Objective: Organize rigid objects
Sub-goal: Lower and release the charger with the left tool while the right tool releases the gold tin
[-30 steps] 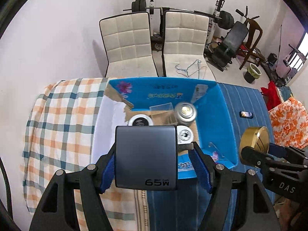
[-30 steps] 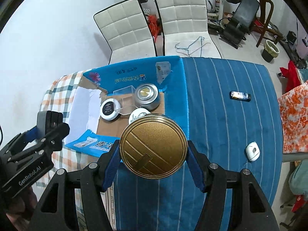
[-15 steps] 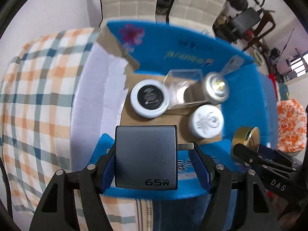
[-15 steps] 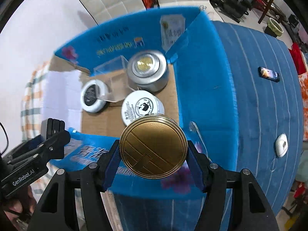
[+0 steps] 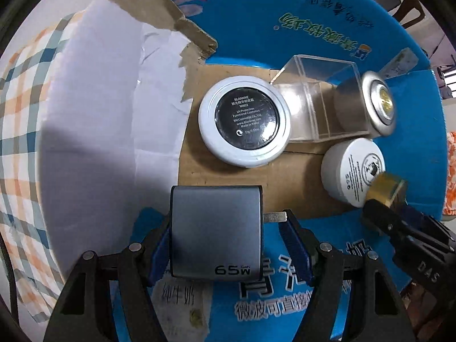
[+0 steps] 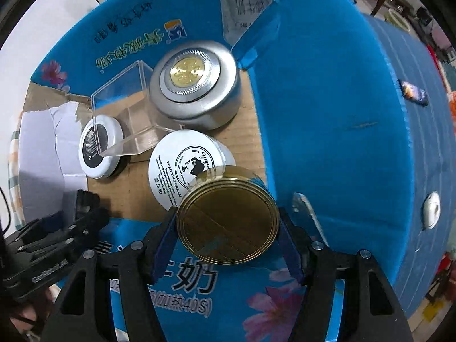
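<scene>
Checked cloth gives way to an open blue cardboard box (image 5: 327, 11) with a brown floor. Over its near-left flap, the left gripper (image 5: 225, 228) pinches a grey square 65W charger (image 5: 216, 228) by its flat sides; stiff and smooth, it may slip. Inside sit a white compact (image 5: 244, 121), clear cube (image 5: 316, 99), silver tin (image 6: 195, 84) and cream jar (image 6: 182, 168). Rightward, the right gripper (image 6: 228, 222) clamps a round gold metal tin (image 6: 228, 222) by its rim, above the jar's near edge; it looks rigid and slick.

Lighting/quality: bright, even indoor light; strong fisheye bending at edges.
Soft shadow on white paper (image 5: 108, 131); glare on clear box (image 5: 316, 85); right view slightly motion-blurred.
</scene>
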Action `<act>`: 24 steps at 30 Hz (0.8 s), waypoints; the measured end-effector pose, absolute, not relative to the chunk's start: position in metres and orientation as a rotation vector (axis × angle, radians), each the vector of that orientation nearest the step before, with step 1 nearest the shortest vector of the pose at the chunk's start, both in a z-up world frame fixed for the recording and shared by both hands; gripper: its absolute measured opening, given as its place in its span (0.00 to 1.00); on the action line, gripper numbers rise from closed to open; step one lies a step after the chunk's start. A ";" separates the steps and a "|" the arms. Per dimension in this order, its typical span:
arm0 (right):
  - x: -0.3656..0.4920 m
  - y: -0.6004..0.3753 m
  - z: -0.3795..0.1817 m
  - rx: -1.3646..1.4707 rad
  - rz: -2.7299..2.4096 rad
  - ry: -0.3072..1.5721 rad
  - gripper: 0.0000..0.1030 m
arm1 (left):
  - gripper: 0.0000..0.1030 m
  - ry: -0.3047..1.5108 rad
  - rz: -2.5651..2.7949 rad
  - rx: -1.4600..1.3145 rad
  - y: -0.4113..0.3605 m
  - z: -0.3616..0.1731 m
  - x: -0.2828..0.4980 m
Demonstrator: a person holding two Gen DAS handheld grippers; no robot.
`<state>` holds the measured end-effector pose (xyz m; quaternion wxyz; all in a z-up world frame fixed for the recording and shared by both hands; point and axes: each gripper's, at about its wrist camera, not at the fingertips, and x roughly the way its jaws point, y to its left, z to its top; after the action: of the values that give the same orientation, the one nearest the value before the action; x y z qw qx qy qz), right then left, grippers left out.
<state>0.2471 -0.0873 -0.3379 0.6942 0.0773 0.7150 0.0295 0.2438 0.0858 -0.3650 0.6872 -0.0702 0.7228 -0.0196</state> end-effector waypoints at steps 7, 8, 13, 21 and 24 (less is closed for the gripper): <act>0.252 -0.093 -0.347 0.216 0.100 1.675 0.67 | 0.67 1.683 -0.045 -0.193 0.091 -0.375 0.259; 0.251 -0.094 -0.349 0.211 0.101 1.682 0.69 | 0.67 1.689 -0.045 -0.190 0.091 -0.375 0.259; 0.245 -0.087 -0.347 0.148 0.098 1.674 0.77 | 0.71 1.675 -0.043 -0.177 0.088 -0.367 0.271; 0.238 -0.081 -0.327 0.080 0.119 1.645 1.00 | 0.93 1.636 -0.048 -0.174 0.083 -0.350 0.264; 0.229 -0.076 -0.311 -0.005 0.095 1.585 1.00 | 1.00 1.599 -0.030 -0.154 0.082 -0.337 0.260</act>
<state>0.2289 -0.0757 -0.3108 0.7012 -0.0022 0.7117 0.0428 0.2598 0.0821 -0.3368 0.6944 -0.0691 0.7161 -0.0136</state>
